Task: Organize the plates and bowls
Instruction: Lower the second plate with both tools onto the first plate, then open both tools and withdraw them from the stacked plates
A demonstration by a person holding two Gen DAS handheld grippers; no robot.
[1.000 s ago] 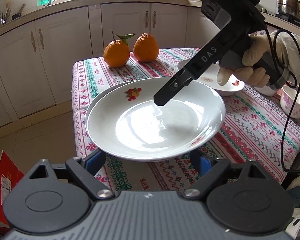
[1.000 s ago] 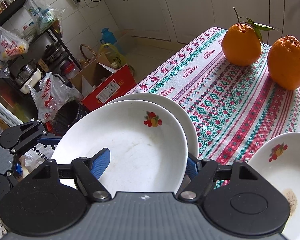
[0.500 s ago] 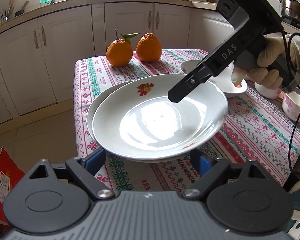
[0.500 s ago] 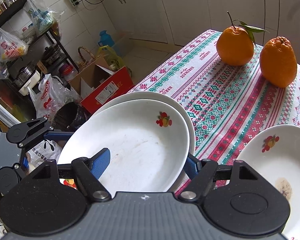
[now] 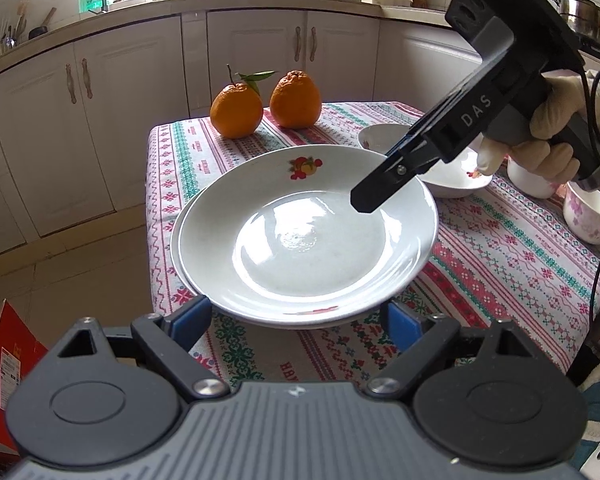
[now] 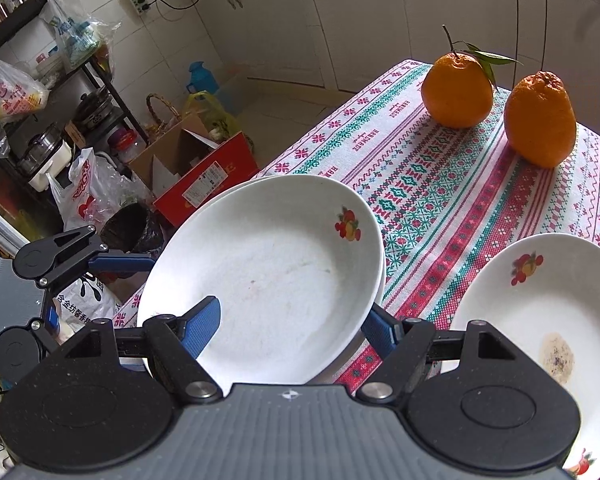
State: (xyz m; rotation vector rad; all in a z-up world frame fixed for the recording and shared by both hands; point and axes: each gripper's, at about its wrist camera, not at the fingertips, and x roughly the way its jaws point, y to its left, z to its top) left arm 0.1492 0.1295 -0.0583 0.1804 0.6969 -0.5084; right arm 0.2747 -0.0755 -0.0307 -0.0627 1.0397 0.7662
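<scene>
A white deep plate (image 5: pixel 308 236) with a fruit decal sits nested on a second plate (image 5: pixel 177 248) of the same kind, whose rim shows only as a thin crescent at the left; both lie at the near corner of the tabletop (image 5: pixel 500 264), which is covered with a red, green and white patterned cloth. The left gripper (image 5: pixel 296 318) faces the stack with its jaws spread wide, one blue pad on each side of the plates' near edge and gripping nothing. The right gripper (image 6: pixel 292 326) is also wide open, one finger (image 6: pixel 202 326) lying over the upper plate's inner slope and the other outside its rim; whether either touches the plate cannot be told. Two oranges (image 5: pixel 236 110) stand side by side at the far end of the cloth. Another fruit-decal plate (image 6: pixel 540 320), with a brownish stain, lies just beside the stack, and a pink-flowered bowl (image 5: pixel 590 218) sits near the right edge.
</scene>
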